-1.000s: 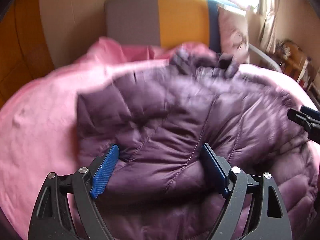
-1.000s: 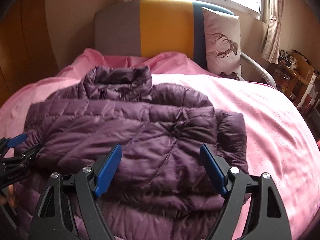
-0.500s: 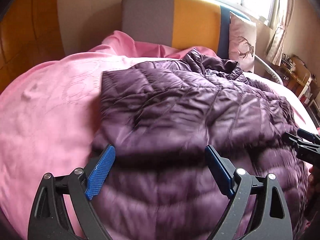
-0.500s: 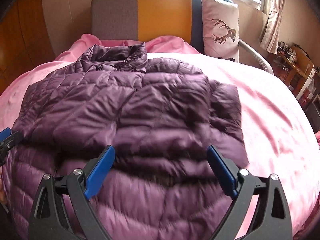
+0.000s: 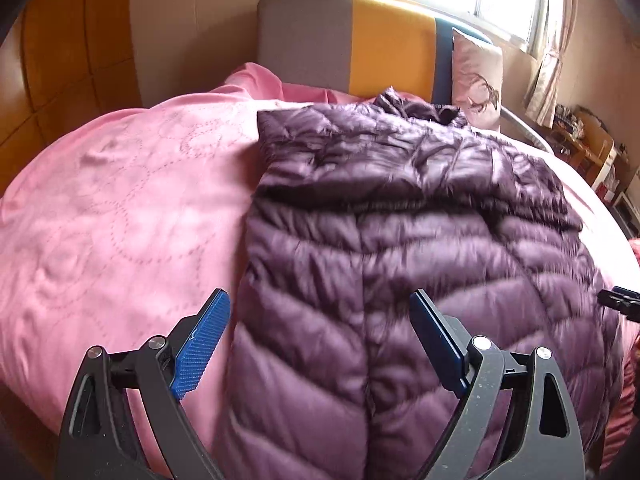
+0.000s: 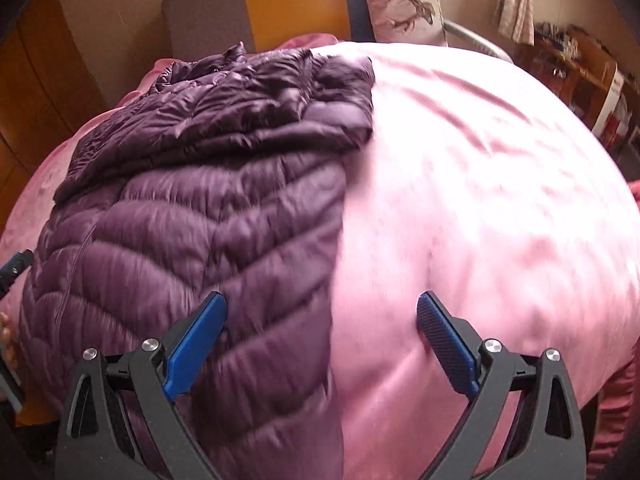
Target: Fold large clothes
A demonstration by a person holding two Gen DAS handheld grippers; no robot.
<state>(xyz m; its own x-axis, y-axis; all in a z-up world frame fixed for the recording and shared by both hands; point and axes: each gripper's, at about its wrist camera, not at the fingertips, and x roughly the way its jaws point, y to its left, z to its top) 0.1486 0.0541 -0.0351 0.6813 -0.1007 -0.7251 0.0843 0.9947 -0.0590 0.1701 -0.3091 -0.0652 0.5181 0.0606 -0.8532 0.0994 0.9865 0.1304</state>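
Purple puffer jacket on the pink bedspread, both grippers clear of it

Your left gripper stands with jaws spread wide over the jacket's near left edge, pinching nothing. Your right gripper has its jaws opening, nothing pressed between them, straddling the jacket's right edge and bare bedspread. The jacket lies flat with its upper part folded down across the body, collar toward the headboard

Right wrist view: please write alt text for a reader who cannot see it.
A purple jacket lies on a pink bedspread, its upper part folded over. The right gripper hovers open and empty over the jacket's right edge.
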